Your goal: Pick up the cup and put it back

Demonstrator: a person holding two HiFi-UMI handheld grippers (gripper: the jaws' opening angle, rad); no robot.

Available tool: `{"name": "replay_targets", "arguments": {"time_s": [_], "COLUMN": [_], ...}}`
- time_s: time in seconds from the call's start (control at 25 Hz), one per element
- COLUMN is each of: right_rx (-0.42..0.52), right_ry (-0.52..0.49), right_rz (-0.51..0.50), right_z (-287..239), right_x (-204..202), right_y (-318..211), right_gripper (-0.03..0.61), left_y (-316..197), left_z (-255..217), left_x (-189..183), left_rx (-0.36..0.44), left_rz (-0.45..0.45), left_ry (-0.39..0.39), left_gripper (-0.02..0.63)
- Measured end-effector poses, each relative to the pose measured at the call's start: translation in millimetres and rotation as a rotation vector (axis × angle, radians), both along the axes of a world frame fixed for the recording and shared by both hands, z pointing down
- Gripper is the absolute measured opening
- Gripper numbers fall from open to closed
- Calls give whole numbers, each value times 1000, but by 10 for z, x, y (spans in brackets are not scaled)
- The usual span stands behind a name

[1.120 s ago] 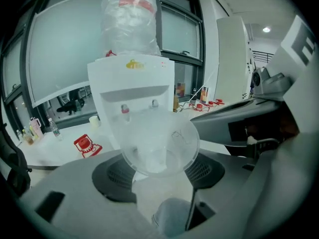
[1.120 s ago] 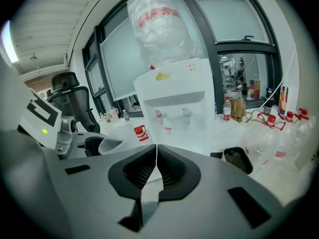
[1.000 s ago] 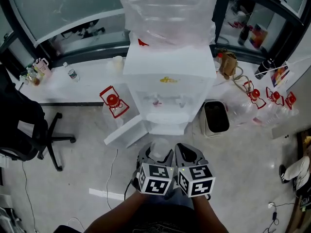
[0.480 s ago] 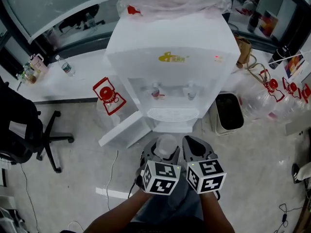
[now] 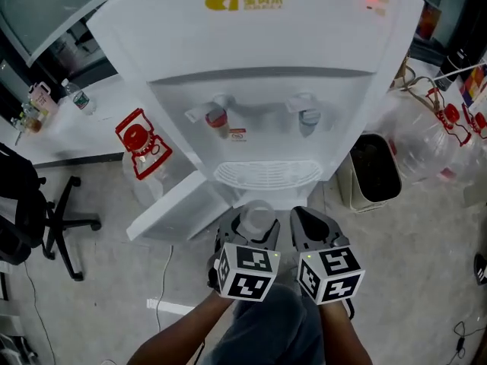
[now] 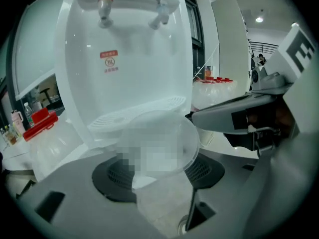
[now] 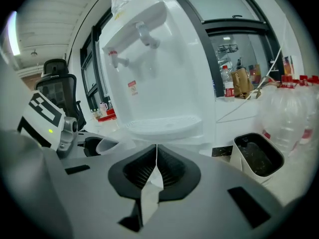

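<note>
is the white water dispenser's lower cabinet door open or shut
open: the white door stands swung out left of the dispenser base

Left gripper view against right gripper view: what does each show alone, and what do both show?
Left only: the cup seen close, gripped between the left gripper's jaws. Right only: the right gripper's jaws shut on nothing, the bin and the office chair. Both: the water dispenser with its two taps and drip tray, plus the cup's rim.
</note>
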State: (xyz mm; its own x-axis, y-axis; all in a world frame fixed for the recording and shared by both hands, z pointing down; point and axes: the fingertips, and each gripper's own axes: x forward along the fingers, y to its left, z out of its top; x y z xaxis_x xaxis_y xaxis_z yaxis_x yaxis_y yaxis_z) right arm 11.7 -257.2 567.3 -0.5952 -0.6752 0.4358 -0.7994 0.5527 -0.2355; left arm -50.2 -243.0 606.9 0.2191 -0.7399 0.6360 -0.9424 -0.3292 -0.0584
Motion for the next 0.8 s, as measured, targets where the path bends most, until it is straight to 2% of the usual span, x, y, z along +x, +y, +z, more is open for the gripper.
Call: {"name": "replay_targets", "arguments": {"time_s": [0.44,0.8], "right_rx": [26,75], "right_ry": [11,10], "right_rz": [19,4], "right_z": [1032,1399], "right_x": [-44,-201], "right_y": [-373,-607], "right_gripper": [21,21], "left_y": [-373,-685], "left_z": [1108,1637], "left_x": [-26,-66], "left_rx": [-9,3], "left_rz": [23,26], "left_ry": [-9,-36], "left_gripper": [287,287]}}
